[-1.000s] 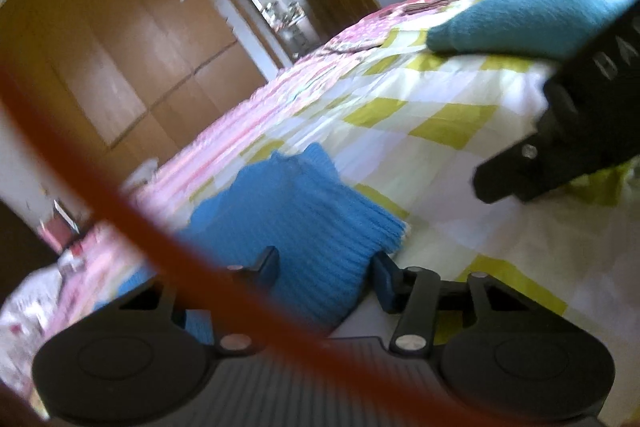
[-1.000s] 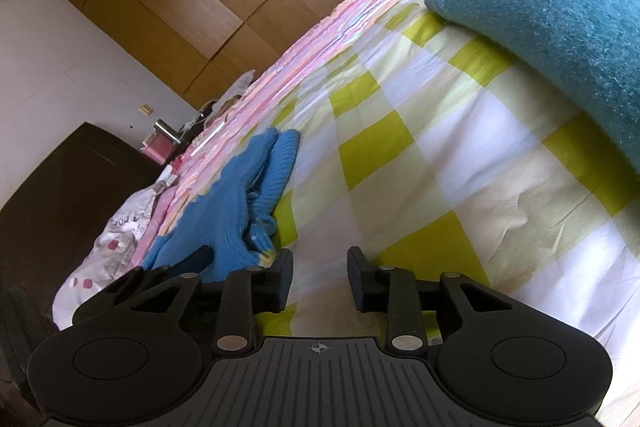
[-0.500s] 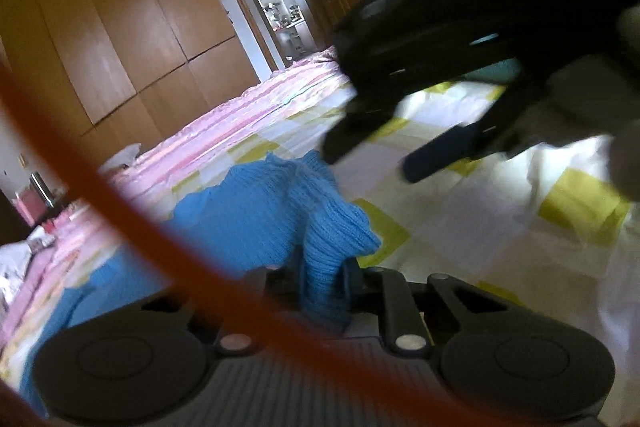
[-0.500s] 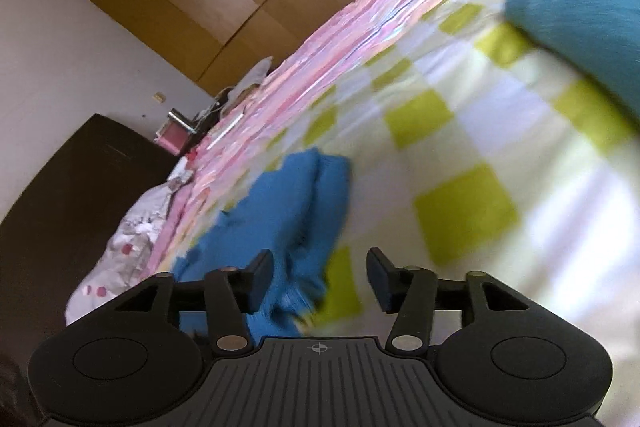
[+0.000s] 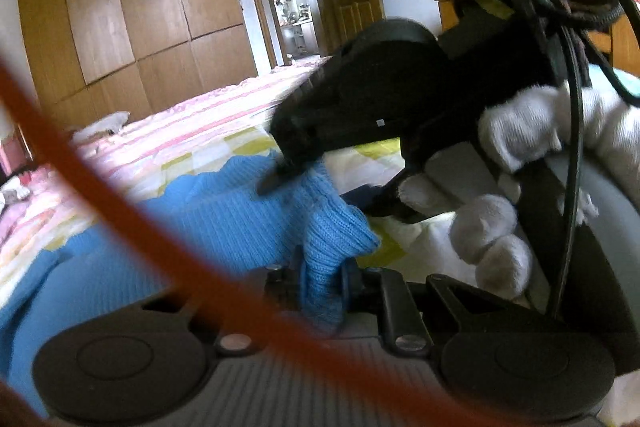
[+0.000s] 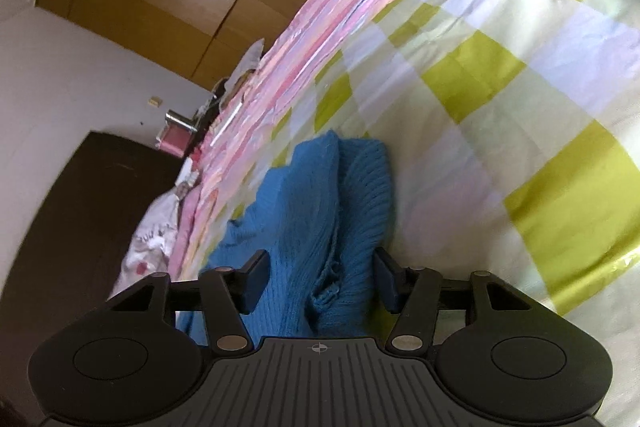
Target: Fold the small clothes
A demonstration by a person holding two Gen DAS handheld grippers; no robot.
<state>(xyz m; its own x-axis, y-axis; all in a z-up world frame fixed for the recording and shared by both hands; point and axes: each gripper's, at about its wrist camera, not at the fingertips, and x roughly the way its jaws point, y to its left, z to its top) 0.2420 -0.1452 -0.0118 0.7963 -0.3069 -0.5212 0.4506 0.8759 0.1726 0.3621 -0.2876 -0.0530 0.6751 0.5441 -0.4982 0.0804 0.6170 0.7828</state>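
One knit corner point(image 5: 320, 291) hidden between left tongs point(image 5: 322, 277).

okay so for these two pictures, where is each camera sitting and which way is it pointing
Left wrist: on the left gripper, facing along the bed toward the wardrobe and door; its fingers pinch the blue knit; a gloved hand brings the right gripper in.
Right wrist: on the right gripper, closing around the knit, facing along the bed.
Shared: knit, bed, right gripper.

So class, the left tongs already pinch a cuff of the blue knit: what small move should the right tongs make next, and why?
Probably finish closing on the blue knit. The right tongs are closing with fabric between them, while the left tongs already pinch it.
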